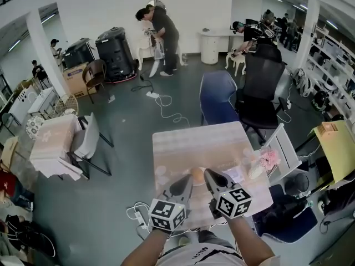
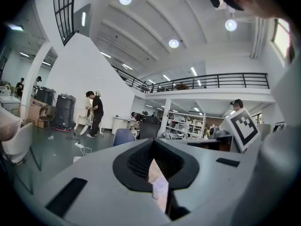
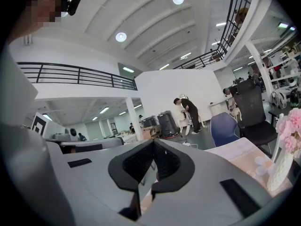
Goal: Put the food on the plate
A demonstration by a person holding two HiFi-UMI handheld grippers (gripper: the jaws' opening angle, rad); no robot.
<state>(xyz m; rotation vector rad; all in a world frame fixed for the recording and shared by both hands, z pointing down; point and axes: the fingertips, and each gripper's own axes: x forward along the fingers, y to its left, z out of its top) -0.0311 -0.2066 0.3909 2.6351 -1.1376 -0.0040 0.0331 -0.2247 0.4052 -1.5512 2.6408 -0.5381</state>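
"Where was the food?"

"A small, round, orange-brown food lay on the desk. It was near the close edge, just past the tips of both grippers."

"Which way did it point?"

"It looked round from above, so I could not tell a long side. The fingers hid part of it."

"What were the fingers doing?"

"The left gripper had its fingers together, with nothing held. The right gripper was the same. Both pointed out over the desk, almost level."

"What else was there?"

"Pink flowers in a white vase and some small cups stood at the right side of the desk, apart from the food. A blue chair and a black chair stood past the far edge."

"Was there room to move?"

"The far half of the desk was bare. The floor left of the desk was open. A white cable lay farther off."
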